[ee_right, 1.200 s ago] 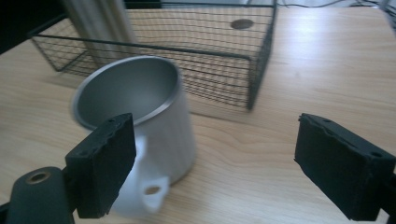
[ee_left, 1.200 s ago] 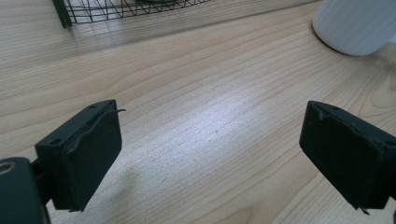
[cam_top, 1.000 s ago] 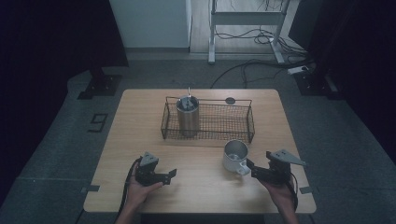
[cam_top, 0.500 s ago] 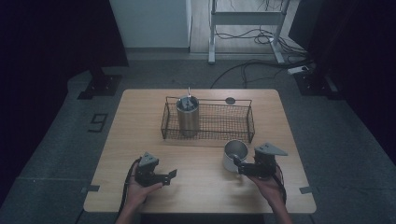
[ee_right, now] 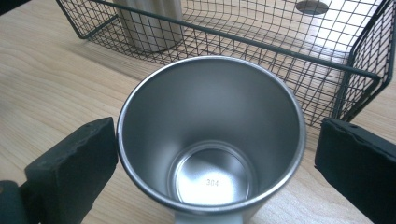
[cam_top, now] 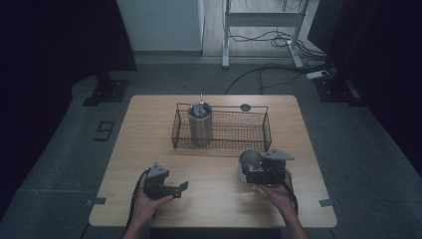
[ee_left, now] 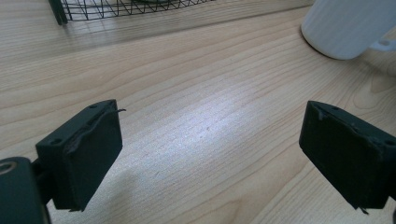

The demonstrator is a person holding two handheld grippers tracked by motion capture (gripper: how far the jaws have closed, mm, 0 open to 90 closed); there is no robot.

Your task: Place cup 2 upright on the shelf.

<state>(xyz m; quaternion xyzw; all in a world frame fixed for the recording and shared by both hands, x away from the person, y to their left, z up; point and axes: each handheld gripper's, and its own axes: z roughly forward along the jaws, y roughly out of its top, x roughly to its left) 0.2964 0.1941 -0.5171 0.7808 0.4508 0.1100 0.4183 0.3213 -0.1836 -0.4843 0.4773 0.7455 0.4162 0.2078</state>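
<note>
Steel cup (ee_right: pixel 210 140): seen upright in the lower centre of the right gripper view, mouth open toward the camera, "304" stamped on its inner base. In the high view it is placed at lower right of centre (cam_top: pixel 249 162), standing on the counter just in front of the wire basket, outside it.

Right gripper (ee_right: pixel 210 163): jaws spread, one to either side of the cup. The left jaw is seen at the cup's rim, touching or nearly so; which cannot be told. The right jaw is seen apart from the cup, with bare wood between. In the high view the gripper (cam_top: pixel 249 175) is held by a hand at lower right.

Left gripper (ee_left: pixel 210 154): jaws spread wide over bare wood, nothing between them. In the high view it (cam_top: pixel 181 188) is located at lower left, held by the other hand, well apart from the cup.

Wire basket (cam_top: pixel 266 130): black mesh, set at the centre of the high view. Its near corner is recorded at upper right of the right gripper view (ee_right: pixel 364 74).

Ribbed canister (cam_top: pixel 200 124): upright inside the basket, at its left end.

Counter (cam_top: pixel 149 134): pale wood grain. A white ribbed outer wall of the cup (ee_left: pixel 345 28) is recorded at the upper right corner of the left gripper view.
</note>
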